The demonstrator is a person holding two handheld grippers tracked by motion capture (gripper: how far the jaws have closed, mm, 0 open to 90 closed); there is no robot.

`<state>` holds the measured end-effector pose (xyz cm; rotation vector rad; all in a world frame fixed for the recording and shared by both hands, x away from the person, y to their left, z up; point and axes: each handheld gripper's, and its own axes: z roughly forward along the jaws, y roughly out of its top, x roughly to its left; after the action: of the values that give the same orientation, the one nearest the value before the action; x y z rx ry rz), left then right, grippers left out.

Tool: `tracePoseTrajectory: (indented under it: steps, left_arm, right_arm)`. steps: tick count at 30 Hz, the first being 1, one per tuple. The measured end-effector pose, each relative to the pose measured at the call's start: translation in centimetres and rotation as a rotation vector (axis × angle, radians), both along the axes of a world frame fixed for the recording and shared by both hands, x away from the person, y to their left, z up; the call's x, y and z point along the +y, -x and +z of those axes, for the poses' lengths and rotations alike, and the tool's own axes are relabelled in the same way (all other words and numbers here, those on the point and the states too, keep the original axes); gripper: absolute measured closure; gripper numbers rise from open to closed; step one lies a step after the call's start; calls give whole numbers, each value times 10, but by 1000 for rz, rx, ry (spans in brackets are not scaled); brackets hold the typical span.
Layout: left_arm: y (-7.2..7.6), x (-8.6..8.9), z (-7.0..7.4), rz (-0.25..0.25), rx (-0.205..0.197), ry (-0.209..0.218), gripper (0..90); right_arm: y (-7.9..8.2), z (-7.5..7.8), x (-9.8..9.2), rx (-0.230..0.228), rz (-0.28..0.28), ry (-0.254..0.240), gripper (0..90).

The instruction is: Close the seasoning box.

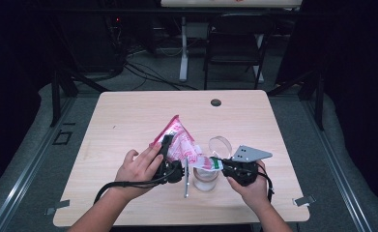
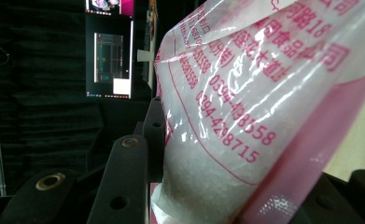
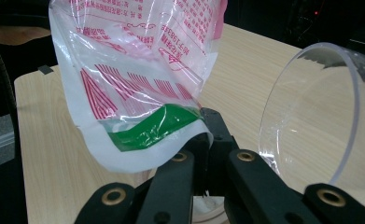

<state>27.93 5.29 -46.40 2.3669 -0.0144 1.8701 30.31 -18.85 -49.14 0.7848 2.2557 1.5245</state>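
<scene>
At the centre of the high view a pink-printed plastic bag (image 1: 179, 142) of white granules hangs tilted between two claws. The left claw (image 1: 167, 145) clamps the bag's body; the right claw (image 1: 220, 164) pinches its green-striped lower corner (image 3: 164, 123) — jaws fully closed on the film. A clear jar (image 1: 206, 179) stands just below on the table (image 1: 128, 116), its round lid (image 1: 219, 144) beside it.

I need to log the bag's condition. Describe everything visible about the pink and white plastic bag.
The bag is clear, crinkly plastic printed with pink-red text and stripes, plus a green band near one corner. White grainy contents show through. It is held tilted above the table, its upper end pointing away. The left gripper clamps its body; the right gripper pinches the green-banded corner over a clear jar.
</scene>
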Motion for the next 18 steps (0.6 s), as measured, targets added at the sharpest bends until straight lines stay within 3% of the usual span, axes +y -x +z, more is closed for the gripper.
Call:
tracePoseTrajectory:
  steps: [18]
  left_arm:
    - [0,0,0,-2,-2,4,658]
  right_arm:
    - [0,-1,1,-3,1,4,900]
